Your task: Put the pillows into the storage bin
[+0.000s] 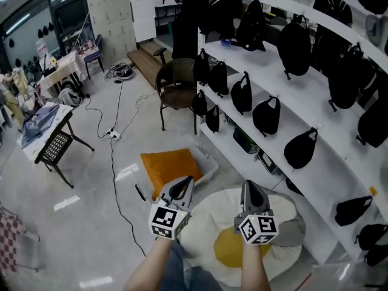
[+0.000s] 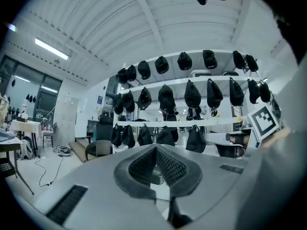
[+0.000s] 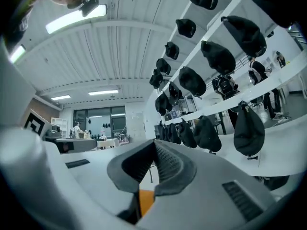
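Pillows: two in view. The orange pillow [image 1: 170, 168] lies over the clear bin [image 1: 209, 160] by the shelf foot; how deep it sits is unclear. The egg pillow [image 1: 206, 223], white with a yellow centre, lies flat on the floor just below both grippers, beside the bin.
Handling: probably light, soft and squashy, not fragile. The egg pillow is wide and floppy, so it will likely sag from a one-point grip.
Grip point: pinch a fold of the white edge on opposite sides, one gripper each. Avoid the middle, where the fabric would likely slip off the stuffing.
Left gripper [image 1: 185, 182]: jaws fully together, nothing between them, clear of the pillow, pointing level at the shelves.
Right gripper [image 1: 250, 187]: same, jaws closed and empty, above the egg pillow.
Next: probably open both before going down.
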A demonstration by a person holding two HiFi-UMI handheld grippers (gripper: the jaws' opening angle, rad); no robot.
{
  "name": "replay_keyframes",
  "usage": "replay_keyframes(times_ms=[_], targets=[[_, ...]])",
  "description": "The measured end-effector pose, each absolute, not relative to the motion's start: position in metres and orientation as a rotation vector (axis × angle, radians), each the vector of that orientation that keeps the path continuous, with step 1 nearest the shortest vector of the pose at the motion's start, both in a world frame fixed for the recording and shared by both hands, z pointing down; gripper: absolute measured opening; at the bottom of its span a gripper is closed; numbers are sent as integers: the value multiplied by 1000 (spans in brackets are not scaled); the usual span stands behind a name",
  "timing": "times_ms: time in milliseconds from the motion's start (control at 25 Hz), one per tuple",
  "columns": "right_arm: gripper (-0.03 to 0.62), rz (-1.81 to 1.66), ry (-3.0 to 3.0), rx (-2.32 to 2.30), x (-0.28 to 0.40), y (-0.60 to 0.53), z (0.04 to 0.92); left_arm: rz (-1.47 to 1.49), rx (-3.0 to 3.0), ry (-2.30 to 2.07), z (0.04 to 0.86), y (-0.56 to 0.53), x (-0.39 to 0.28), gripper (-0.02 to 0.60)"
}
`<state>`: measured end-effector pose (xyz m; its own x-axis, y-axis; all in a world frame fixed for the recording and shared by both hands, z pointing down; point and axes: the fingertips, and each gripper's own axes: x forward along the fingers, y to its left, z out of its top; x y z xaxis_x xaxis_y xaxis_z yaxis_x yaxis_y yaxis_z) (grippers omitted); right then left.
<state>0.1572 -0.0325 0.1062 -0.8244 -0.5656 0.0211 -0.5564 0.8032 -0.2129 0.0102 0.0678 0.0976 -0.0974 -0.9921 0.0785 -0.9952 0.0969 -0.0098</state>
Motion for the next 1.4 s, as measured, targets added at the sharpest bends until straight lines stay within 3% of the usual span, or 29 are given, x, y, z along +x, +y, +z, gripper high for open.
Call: replay_keyframes(times_ms=[400,1400], targets=[[3,-291,2845,-1076,213,8,48,91,2195,-2218,43,91,43,20],[2,-258,2853,-1126,183,-8,32,74,2242,-2162,40,62,19,20]])
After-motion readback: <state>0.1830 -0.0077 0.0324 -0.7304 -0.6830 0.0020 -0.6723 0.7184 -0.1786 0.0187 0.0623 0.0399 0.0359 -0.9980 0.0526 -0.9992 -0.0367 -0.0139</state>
